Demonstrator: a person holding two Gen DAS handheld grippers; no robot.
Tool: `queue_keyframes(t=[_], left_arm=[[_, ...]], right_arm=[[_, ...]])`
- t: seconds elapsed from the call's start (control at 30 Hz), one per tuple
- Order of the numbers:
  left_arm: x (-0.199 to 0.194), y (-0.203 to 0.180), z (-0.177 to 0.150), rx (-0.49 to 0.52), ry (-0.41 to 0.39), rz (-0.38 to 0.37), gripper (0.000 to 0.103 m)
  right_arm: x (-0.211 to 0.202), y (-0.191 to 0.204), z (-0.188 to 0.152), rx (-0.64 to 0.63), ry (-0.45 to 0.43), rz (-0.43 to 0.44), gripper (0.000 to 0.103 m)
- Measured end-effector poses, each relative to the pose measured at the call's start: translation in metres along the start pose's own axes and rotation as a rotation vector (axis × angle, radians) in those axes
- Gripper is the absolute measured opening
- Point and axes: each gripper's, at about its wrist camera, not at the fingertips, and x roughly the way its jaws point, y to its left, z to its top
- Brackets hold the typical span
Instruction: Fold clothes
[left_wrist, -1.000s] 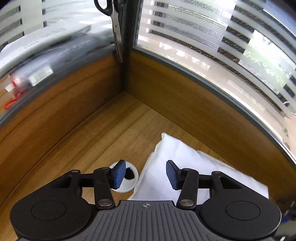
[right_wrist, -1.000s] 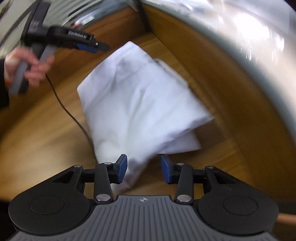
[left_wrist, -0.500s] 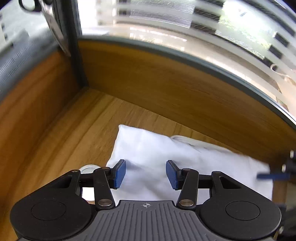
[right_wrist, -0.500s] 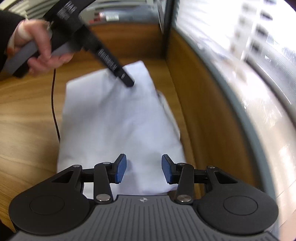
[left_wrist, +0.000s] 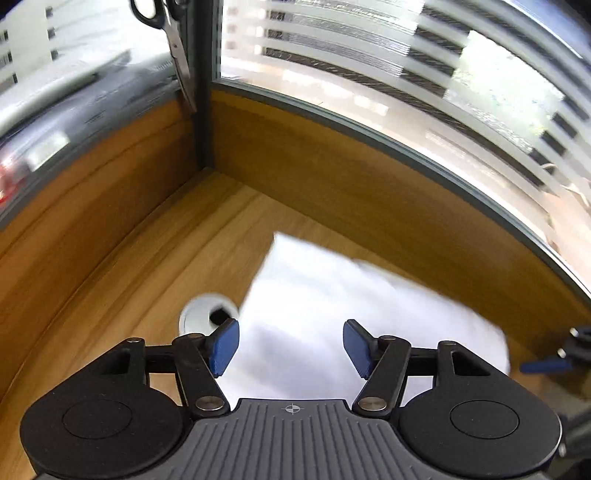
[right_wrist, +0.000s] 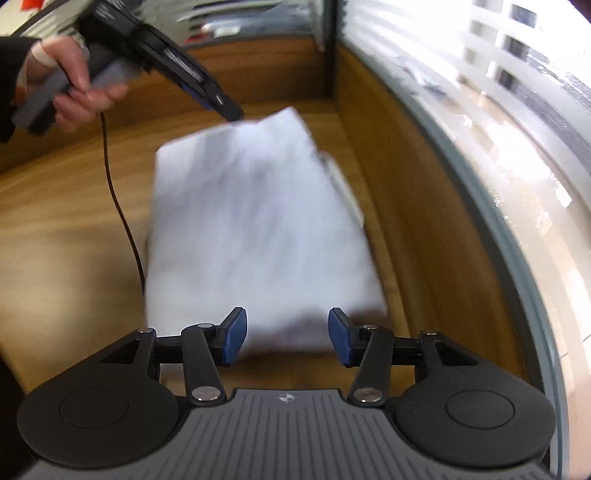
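Observation:
A white folded garment (right_wrist: 255, 221) lies flat on the wooden desk, close to the right-hand partition; the left wrist view shows the same garment (left_wrist: 354, 317) near the desk corner. My right gripper (right_wrist: 287, 339) hovers over its near edge, jaws opening, blue pads clear of the cloth. My left gripper (left_wrist: 291, 347) hangs above the other end, jaws also opening with nothing pinched. In the right wrist view the left gripper (right_wrist: 229, 110) is held by a hand (right_wrist: 70, 88), its tip at the garment's far corner. The right gripper's blue fingertip (left_wrist: 543, 366) shows at the left wrist view's right edge.
A white cable grommet (left_wrist: 207, 314) sits in the desk beside the garment. Wooden partitions (left_wrist: 332, 177) with striped frosted glass close off the corner. Scissors (left_wrist: 173, 48) hang by the corner post. A thin dark cable (right_wrist: 118, 192) trails over the desk at the left.
Both grippers' jaws have spread wider. The left wrist view swung right and then back towards the corner. The right gripper rolled and now lines up along the garment's length.

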Motion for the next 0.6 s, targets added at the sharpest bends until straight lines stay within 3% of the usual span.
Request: queue_keyframes(t=[0.27, 0.43, 0.6], left_arm=[[-0.058, -0.016, -0.082, -0.11, 0.036, 0.049, 0.07], [-0.085, -0.016, -0.11, -0.237, -0.008, 0.068, 0.091], [-0.114, -0.013, -0.123, -0.289, -0.05, 0.124, 0.101]], right_arm=[[0.033, 0.01, -0.025, -0.028, 0.094, 0.045, 0.055], [0.054, 0.023, -0.009, -0.038, 0.092, 0.109, 0.056], [0.067, 0.033, 0.005, -0.021, 0.087, 0.125, 0.056]])
